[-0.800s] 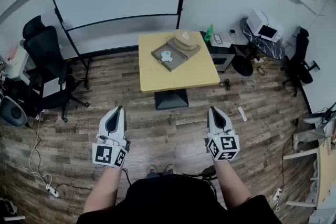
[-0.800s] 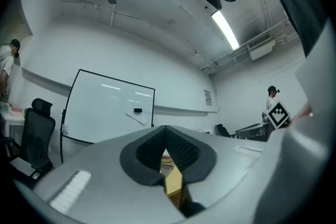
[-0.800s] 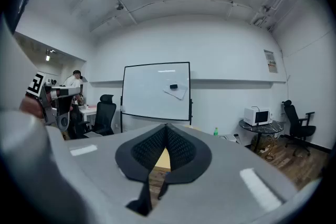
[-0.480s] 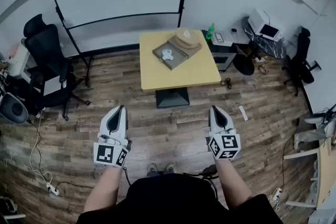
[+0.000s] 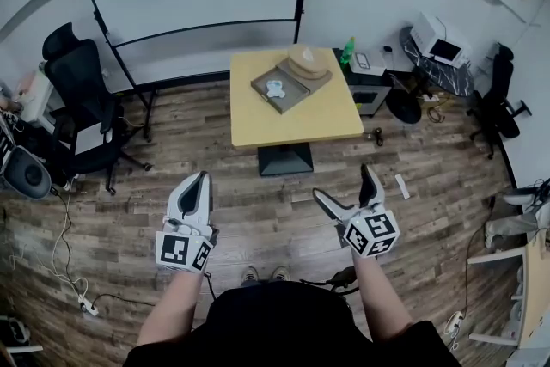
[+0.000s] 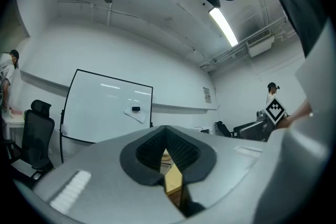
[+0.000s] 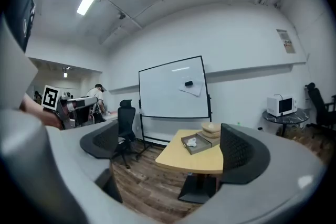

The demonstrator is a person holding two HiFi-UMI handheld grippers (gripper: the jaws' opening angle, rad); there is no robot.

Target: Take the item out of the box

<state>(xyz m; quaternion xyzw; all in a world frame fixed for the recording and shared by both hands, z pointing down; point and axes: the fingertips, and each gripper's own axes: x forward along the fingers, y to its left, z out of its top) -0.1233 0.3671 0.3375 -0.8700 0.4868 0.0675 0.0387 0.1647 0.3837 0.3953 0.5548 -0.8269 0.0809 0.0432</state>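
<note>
Head view shows the person standing on a brown wooden plank floor (image 5: 215,142), well apart from a square table with a yellow wooden top (image 5: 318,120). On this table lies a flat grey-brown open box (image 5: 289,101), and a small white item (image 5: 274,87) rests inside it. A stack of round beige pieces (image 5: 308,62) stands just beside the box. Both jaws of the left gripper (image 5: 203,177) are pressed together, with nothing between them. On the right gripper (image 5: 342,181) the jaws are spread wide and empty; in the right gripper view the table appears far away between them. Both grippers hang over the floor.
</note>
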